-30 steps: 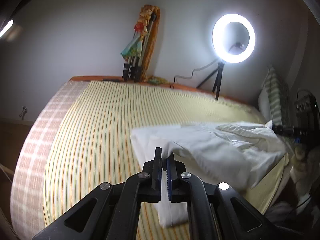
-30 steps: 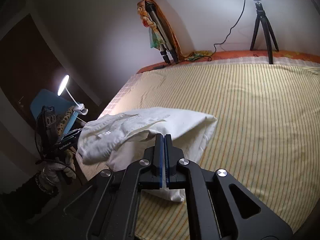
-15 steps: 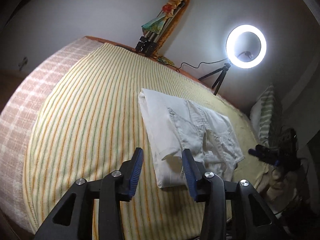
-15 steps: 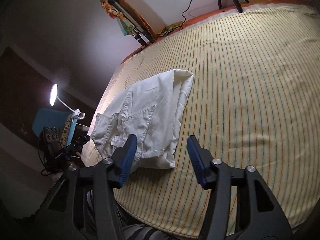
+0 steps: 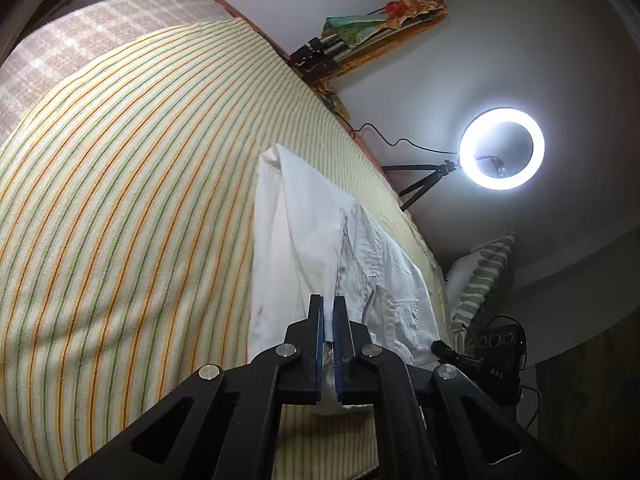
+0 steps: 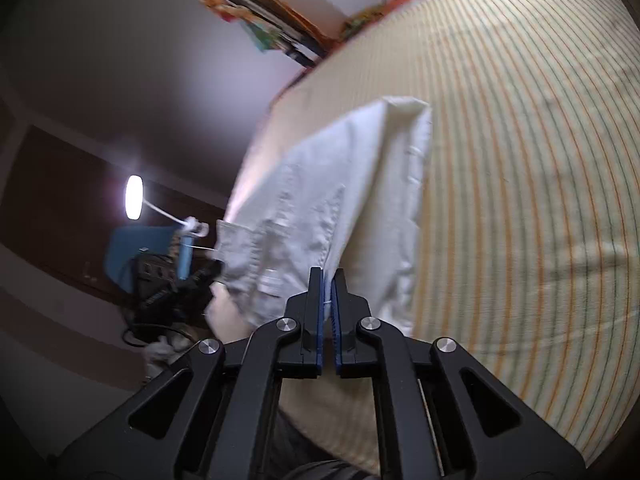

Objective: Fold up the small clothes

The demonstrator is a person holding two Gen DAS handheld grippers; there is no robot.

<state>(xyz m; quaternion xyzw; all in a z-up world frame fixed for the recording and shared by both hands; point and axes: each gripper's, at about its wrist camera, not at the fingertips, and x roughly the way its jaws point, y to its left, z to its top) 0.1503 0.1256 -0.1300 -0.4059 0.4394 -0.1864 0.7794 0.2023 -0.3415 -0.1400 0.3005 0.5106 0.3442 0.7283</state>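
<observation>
White shorts (image 5: 316,256), folded in half, lie on a striped bedsheet (image 5: 132,208) by the bed's near edge. The left gripper (image 5: 327,320) and right gripper (image 6: 327,292), each at six o'clock in its view, have just clamped onto the near hem. Best practice: lift both corners evenly toward twelve o'clock, keeping edges aligned.

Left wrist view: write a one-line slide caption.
Left gripper shut on the near edge of white shorts lying on a striped bedsheet.
</observation>
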